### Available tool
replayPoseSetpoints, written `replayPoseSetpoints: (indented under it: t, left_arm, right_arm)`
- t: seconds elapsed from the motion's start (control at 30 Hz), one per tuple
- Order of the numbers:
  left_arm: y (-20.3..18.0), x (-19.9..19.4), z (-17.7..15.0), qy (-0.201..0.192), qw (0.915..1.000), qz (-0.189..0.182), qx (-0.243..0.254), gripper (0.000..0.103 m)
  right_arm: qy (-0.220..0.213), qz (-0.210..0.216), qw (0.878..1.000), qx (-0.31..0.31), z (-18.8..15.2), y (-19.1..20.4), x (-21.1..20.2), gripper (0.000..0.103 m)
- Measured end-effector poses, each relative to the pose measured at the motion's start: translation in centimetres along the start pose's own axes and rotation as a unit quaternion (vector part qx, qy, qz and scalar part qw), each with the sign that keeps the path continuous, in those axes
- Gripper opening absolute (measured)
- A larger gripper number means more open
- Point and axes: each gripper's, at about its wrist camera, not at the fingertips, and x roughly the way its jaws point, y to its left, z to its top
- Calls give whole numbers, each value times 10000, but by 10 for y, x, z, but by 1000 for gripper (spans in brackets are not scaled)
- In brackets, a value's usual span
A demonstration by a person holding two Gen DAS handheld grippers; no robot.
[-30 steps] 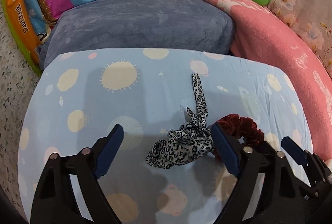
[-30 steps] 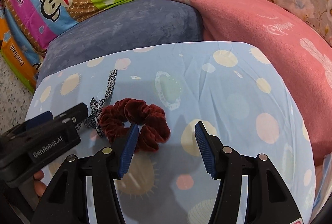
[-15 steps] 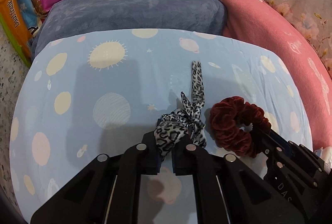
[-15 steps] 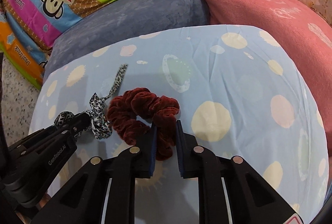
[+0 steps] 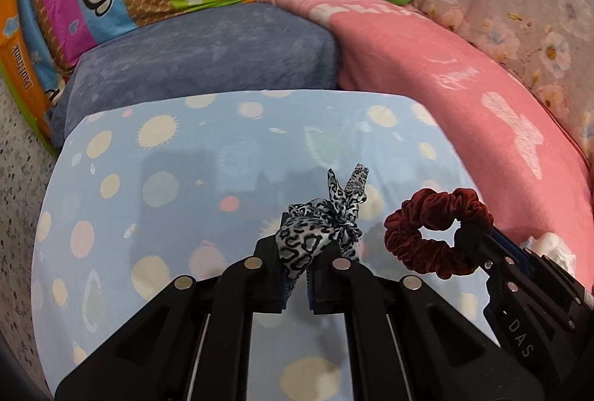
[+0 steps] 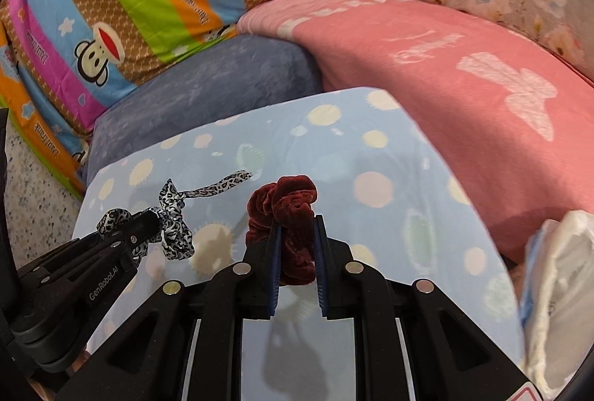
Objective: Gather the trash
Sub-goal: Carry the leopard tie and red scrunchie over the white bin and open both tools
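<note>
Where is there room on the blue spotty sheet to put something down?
The blue sheet is bare on its left half, between the grey cushion and the speckled floor. The near right edge is crowded: a white bundle lies beside the pink blanket.

Two scrunchies, leopard-print [image 5: 315, 237] and dark red [image 5: 434, 234]; two tongs [image 5: 297, 274] [image 6: 295, 252]; four cushions

The blue sheet [image 5: 156, 178] lies bare at centre and left; cushions [image 5: 200, 59] (grey, striped) wall the top, a pink blanket [image 5: 464, 96] the right.
</note>
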Motion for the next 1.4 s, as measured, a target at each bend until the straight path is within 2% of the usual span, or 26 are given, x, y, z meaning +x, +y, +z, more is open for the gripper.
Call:
replayPoseSetpoints:
  t: [0.43,0.87,1.23,1.4]
  left_arm:
    - [-138,-65,-35,-274,9943,-535,881,6]
    - [-273,-87,-74,-269,9771,-1061,1824,6]
    - [-340,-86,-97,-143,9645,-1371,2253,7]
    - [-356,-82,-104,-36,9602,-1450,2387,7]
  right_arm:
    - [-631,-535,9950,563,-25,-108,-107,15]
    - [-927,-1056,9798,1420,-60,-224,-165,15]
    - [-978,-1372,9650,2007,-88,-294,-186,15]
    - [-970,-1445,9607,2162,-98,-313,-191,15]
